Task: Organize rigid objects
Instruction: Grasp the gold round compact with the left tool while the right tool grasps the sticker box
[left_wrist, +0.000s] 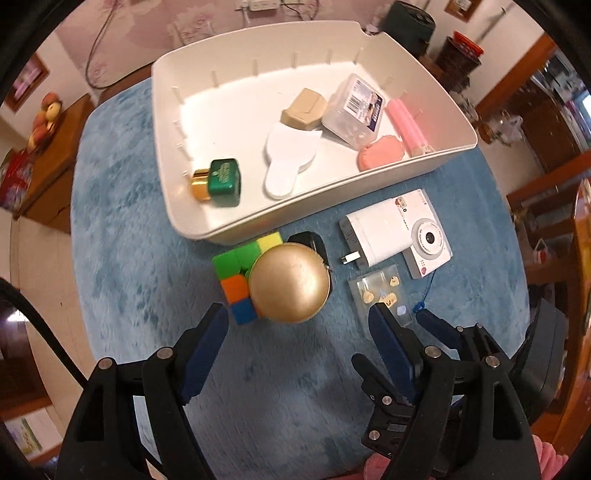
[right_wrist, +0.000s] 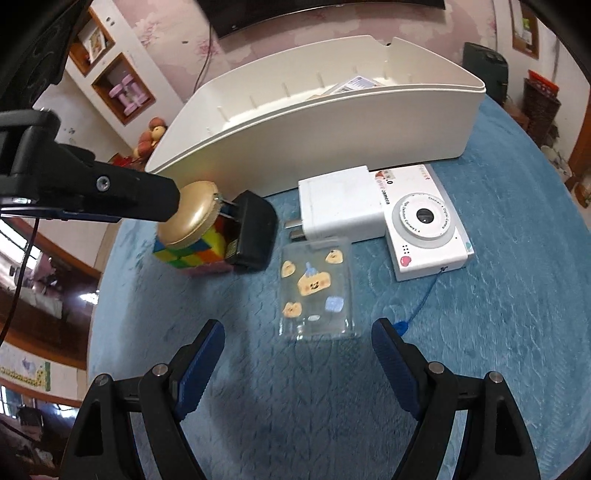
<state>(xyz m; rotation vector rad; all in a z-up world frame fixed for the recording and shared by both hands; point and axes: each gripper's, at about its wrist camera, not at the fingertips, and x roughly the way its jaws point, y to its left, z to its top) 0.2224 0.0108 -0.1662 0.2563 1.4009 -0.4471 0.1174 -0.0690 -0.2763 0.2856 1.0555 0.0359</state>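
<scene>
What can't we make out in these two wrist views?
- Cube, left wrist view: the gold round case on top hides much of it.
- Bin contents, right wrist view: the near wall blocks all but a label edge.
- Black adapter, left wrist view: mostly behind the gold case.
- Clear box label: too small to read.

One white bin (left_wrist: 424, 162) holds six small things. Outside it lie one puzzle cube (left_wrist: 236, 273), one gold disc (left_wrist: 290, 284), two chargers (left_wrist: 376, 232), one camera (left_wrist: 428, 240), one clear case (left_wrist: 376, 291).
</scene>
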